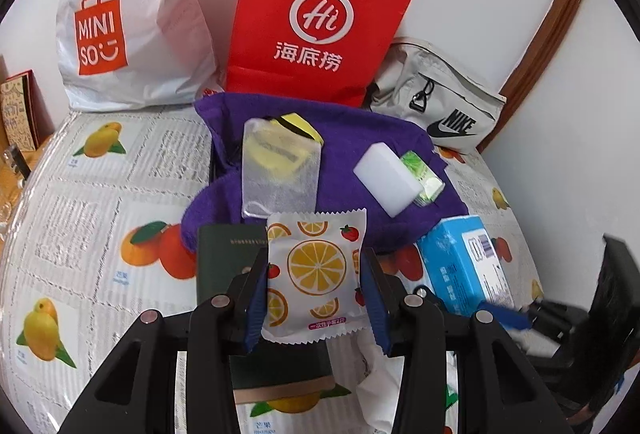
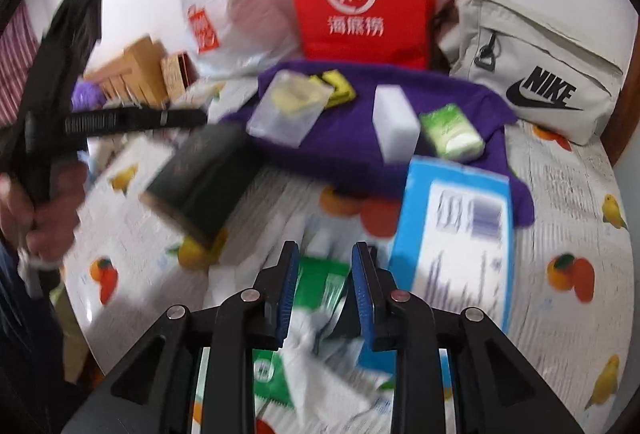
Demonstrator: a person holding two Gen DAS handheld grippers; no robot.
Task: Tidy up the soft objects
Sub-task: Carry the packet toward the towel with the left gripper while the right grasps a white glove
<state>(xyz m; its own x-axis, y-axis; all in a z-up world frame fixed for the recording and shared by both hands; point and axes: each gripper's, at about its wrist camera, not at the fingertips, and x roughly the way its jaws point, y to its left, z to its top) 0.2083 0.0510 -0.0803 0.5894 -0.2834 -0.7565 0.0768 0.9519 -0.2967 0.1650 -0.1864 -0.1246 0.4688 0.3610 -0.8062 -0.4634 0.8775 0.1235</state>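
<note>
My left gripper (image 1: 316, 294) is shut on a white sachet printed with orange slices (image 1: 316, 270), held above the table in front of a purple towel (image 1: 352, 218). On the towel lie a clear pouch with a yellow item (image 1: 280, 166), a white sponge block (image 1: 386, 176) and a green tissue pack (image 1: 424, 176). My right gripper (image 2: 326, 294) is open above a green-and-white wrapper (image 2: 320, 286). A blue tissue pack (image 2: 452, 234) lies just right of it, also in the left wrist view (image 1: 464, 266).
A dark green booklet (image 1: 228, 262) lies left of the sachet. At the back stand a white Miniso bag (image 1: 132, 14), a red paper bag (image 1: 320, 18) and a grey Nike pouch (image 1: 436, 98) against the wall. The fruit-print tablecloth (image 1: 80, 186) covers the round table.
</note>
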